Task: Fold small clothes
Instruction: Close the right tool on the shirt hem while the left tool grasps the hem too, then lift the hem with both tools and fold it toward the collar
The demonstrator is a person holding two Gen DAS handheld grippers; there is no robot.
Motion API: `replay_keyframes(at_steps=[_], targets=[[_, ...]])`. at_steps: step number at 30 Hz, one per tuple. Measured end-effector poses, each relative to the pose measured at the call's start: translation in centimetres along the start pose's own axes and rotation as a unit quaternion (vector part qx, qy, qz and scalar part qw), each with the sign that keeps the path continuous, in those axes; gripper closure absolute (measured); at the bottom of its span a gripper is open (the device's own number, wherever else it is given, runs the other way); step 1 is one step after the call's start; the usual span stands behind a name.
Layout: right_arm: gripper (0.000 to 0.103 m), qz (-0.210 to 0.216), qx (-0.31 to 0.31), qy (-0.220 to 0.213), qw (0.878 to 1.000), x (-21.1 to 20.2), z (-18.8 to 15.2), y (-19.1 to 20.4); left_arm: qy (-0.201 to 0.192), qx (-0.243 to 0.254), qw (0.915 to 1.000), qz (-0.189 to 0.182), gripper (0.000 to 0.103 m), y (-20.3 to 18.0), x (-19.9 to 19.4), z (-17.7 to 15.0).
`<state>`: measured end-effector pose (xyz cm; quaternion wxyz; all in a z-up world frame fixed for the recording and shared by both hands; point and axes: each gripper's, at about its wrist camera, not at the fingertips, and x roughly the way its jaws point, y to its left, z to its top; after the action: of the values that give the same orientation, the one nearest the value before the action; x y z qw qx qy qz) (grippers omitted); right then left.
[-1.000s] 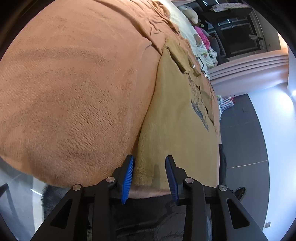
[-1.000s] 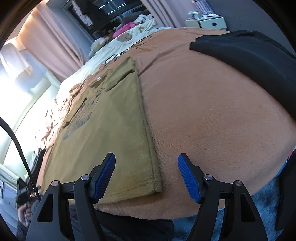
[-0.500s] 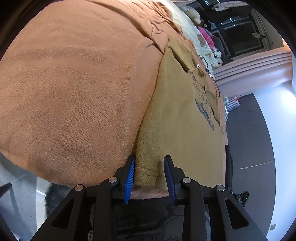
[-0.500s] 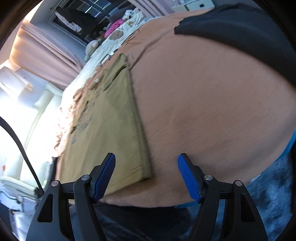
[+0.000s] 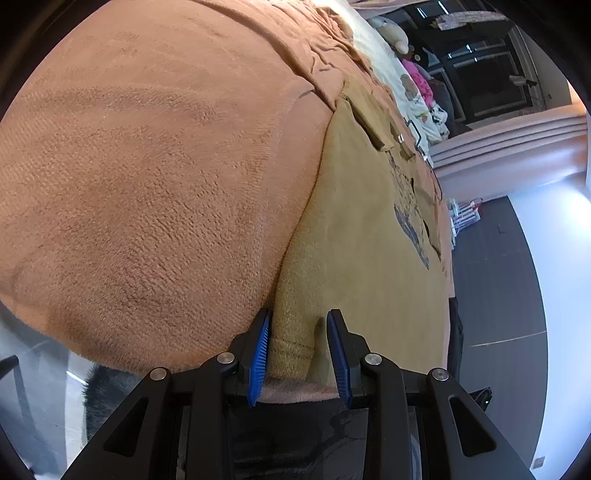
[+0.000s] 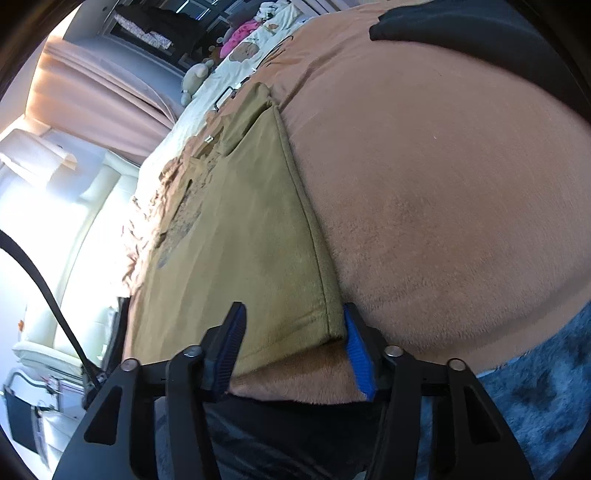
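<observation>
Two hem corners of the olive T-shirt (image 5: 362, 229) are bracketed, one by each claw, and that is as far as the folding appears to have got: the shirt lies flat and full length on the orange-brown blanket (image 5: 147, 166), print side up, with its sleeves seemingly tucked in near the far end, though the fisheye makes that hard to confirm. Taking the shirt as the landmark and starting at its left hem corner, the left gripper (image 5: 297, 347) has its blue pads narrowly parted with the ribbed corner between them; the cloth fills the gap and one pad touches the edge, but I cannot tell whether they have actually pinched it. At the right hem corner the right gripper (image 6: 293, 343) stands wider, its jaws clearly apart and straddling the corner, with one pad right at the side seam and nothing clamped. My judgement is that the lengthwise fold, hem carried up toward the collar, is still to do, and any second fold after it. Beyond the shirt's right edge lies bare blanket, then a black garment (image 6: 461, 33) at the far right, well apart. The dark graphic on the chest (image 5: 410, 221) is too foreshortened to read, and no brand or label is legible anywhere.
</observation>
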<state>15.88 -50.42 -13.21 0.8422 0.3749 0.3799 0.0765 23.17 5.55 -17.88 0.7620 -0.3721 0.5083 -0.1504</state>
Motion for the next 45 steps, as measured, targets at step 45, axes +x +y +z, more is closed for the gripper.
replay_keyframes(at_steps=[45], targets=[[0.099,0.072,-0.052,-0.124,0.988,-12.2,-4.6,7.8,-0.160,0.040,0.9786,-0.123,0.100,-6.6,-13.6,1.1]])
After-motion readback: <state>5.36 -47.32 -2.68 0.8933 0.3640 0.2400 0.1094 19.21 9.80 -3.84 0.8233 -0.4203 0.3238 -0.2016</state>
